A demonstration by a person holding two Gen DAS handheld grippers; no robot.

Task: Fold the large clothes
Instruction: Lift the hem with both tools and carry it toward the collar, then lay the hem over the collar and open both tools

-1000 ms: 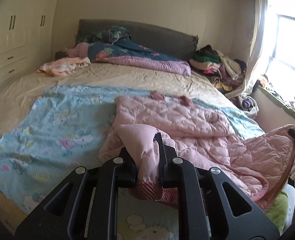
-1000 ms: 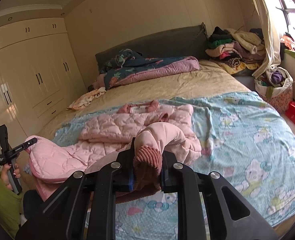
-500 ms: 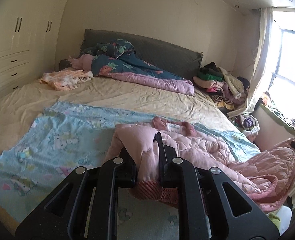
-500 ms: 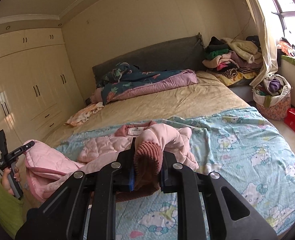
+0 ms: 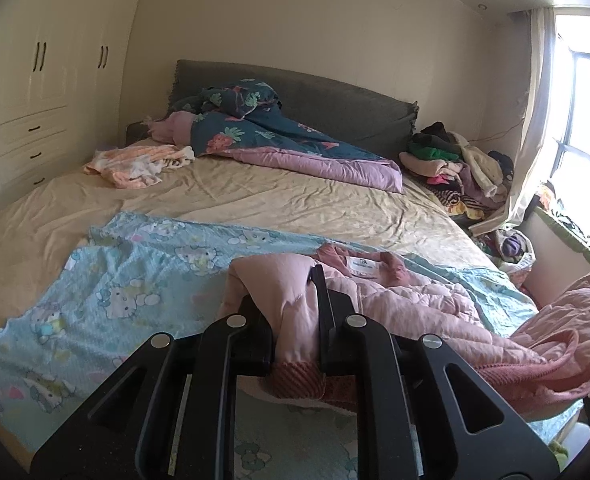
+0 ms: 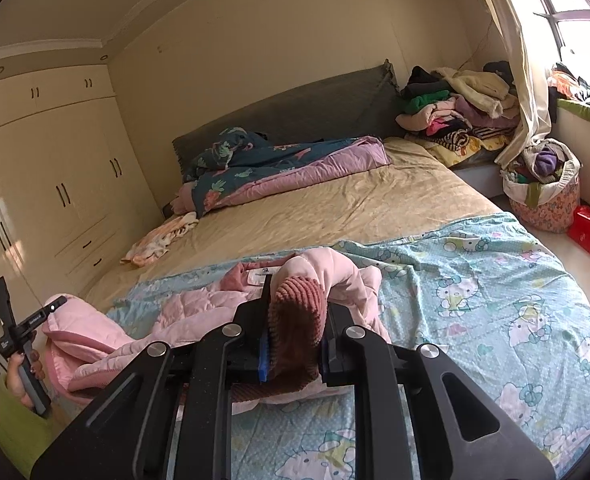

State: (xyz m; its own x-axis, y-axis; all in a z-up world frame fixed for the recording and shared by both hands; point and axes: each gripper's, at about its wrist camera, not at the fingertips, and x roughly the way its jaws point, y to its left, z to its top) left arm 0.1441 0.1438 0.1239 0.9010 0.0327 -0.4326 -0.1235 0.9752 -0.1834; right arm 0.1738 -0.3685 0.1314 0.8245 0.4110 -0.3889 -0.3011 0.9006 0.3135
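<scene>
Between the pinching jaws of the left gripper (image 5: 297, 312) and right gripper (image 6: 295, 320), both ribbed cuffs of a pink quilted jacket (image 5: 407, 300) are held above the cartoon-print sheet (image 6: 495, 300), where uneven pulling could bunch the trailing body.

Lower centre: left gripper (image 5: 295, 320) clamped on pink quilted jacket (image 5: 407, 300), over blue cartoon sheet (image 5: 135, 280).
</scene>
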